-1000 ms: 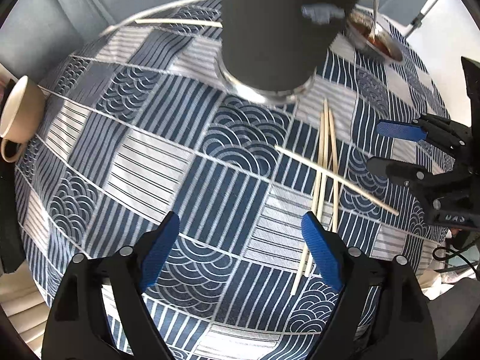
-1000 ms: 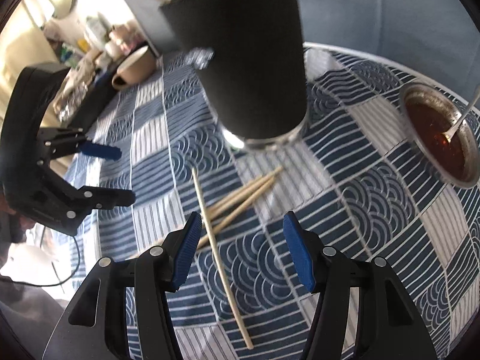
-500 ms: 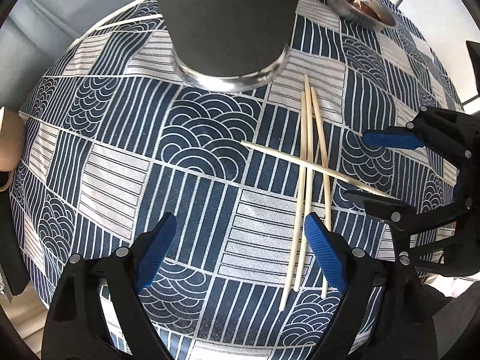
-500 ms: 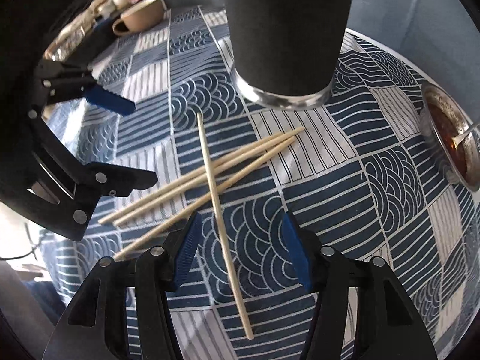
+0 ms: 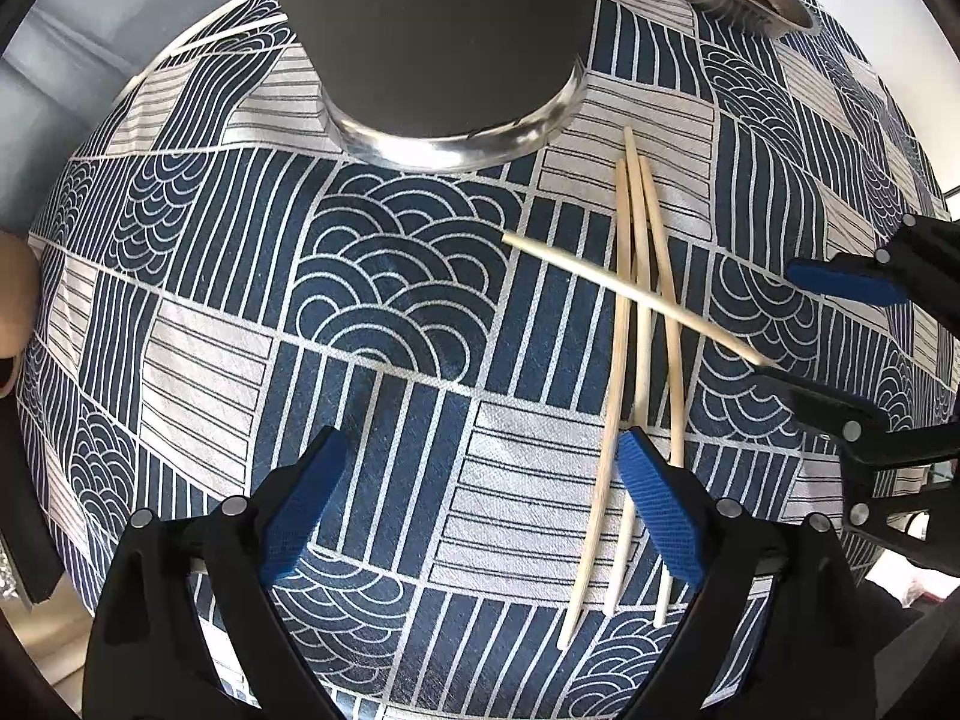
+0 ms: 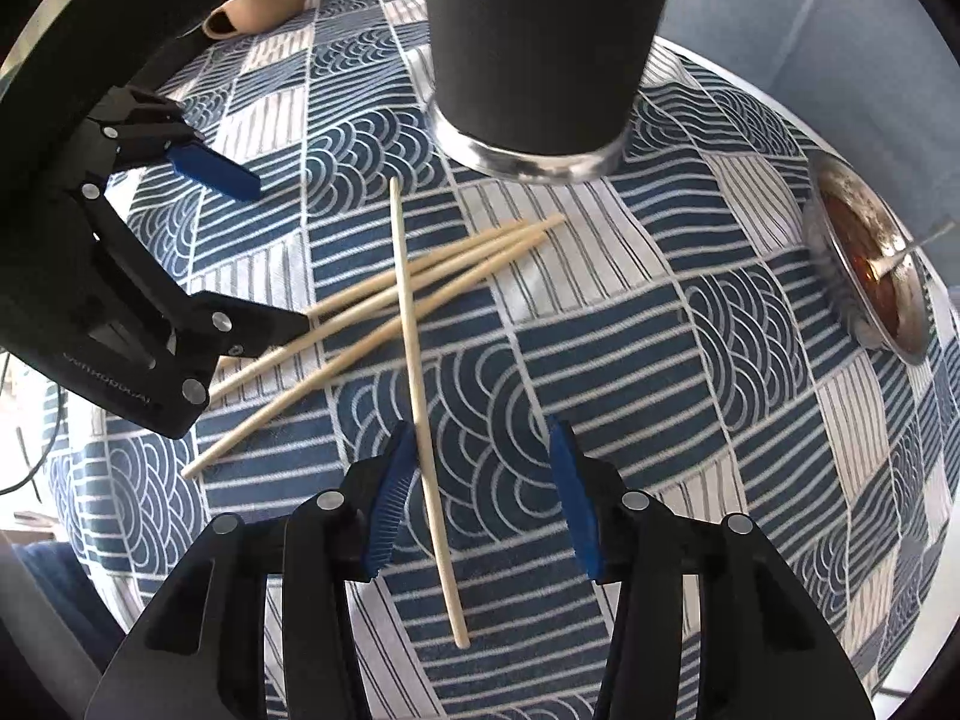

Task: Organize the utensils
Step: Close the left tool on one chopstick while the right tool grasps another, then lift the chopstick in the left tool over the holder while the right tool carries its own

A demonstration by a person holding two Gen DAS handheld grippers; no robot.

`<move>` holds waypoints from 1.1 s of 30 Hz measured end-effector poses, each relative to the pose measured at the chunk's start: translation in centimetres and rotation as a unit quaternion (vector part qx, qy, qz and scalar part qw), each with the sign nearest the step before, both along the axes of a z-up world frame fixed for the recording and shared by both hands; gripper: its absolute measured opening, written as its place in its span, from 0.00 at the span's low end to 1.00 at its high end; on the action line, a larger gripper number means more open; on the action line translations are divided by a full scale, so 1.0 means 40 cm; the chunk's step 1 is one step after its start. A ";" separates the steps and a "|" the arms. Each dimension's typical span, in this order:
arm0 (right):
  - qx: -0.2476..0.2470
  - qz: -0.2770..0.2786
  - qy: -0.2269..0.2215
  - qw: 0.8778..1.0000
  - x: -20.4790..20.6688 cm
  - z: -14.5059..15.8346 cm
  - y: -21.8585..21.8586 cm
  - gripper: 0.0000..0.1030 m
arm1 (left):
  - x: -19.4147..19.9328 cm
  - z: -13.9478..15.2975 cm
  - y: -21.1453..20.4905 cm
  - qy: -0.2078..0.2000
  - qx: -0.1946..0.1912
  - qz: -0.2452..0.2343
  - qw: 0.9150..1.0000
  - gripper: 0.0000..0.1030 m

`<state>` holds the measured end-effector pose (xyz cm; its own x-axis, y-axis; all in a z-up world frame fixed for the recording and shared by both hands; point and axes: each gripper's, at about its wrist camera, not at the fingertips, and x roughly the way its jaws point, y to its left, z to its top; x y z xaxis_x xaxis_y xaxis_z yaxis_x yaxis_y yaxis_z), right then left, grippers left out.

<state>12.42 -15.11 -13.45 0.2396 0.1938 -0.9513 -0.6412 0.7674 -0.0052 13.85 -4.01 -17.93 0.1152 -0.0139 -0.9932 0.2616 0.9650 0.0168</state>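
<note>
left gripper point(image 5: 480, 516) spread, now nearer chopsticks point(image 5: 636, 324) | right gripper point(image 6: 483, 501) spread, lowered astride one

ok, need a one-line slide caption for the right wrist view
Open right gripper straddles the crossing chopstick; three chopsticks lie beneath, black cup behind.

I counted four wooden chopsticks on the tablecloth point(image 5: 198, 408): three lying together point(image 5: 636, 324) almost side by side, and one single chopstick point(image 6: 414, 372) lying across them. There was one black cup point(image 6: 540, 42) with a metal base. There was one metal bowl point(image 6: 864, 276) with brown sauce, and one utensil stood in it, too blurred to name. One beige mug point(image 6: 258, 6) was at the far edge. Two grippers were mine, the left gripper point(image 5: 480, 510) and the right gripper point(image 6: 486, 504).
</note>
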 end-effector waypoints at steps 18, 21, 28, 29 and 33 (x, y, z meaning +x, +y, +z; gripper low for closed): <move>0.058 -0.036 0.065 0.996 0.022 0.011 -0.036 0.05 | -0.050 0.024 0.064 0.024 -0.026 0.026 0.999 0.06; 0.098 -0.056 0.088 0.990 0.021 0.020 -0.070 0.05 | -0.070 0.022 0.082 0.044 -0.040 0.036 0.998 0.05; 0.172 -0.086 0.097 0.977 0.018 0.083 -0.130 0.05 | -0.116 0.055 0.128 0.044 -0.086 0.059 0.994 0.05; 0.181 -0.087 0.095 0.975 0.018 0.098 -0.139 0.05 | -0.121 0.064 0.135 0.041 -0.090 0.060 0.993 0.05; 0.204 -0.095 0.078 0.971 0.021 0.151 -0.137 0.05 | -0.117 0.125 0.169 0.021 -0.104 0.070 0.992 0.05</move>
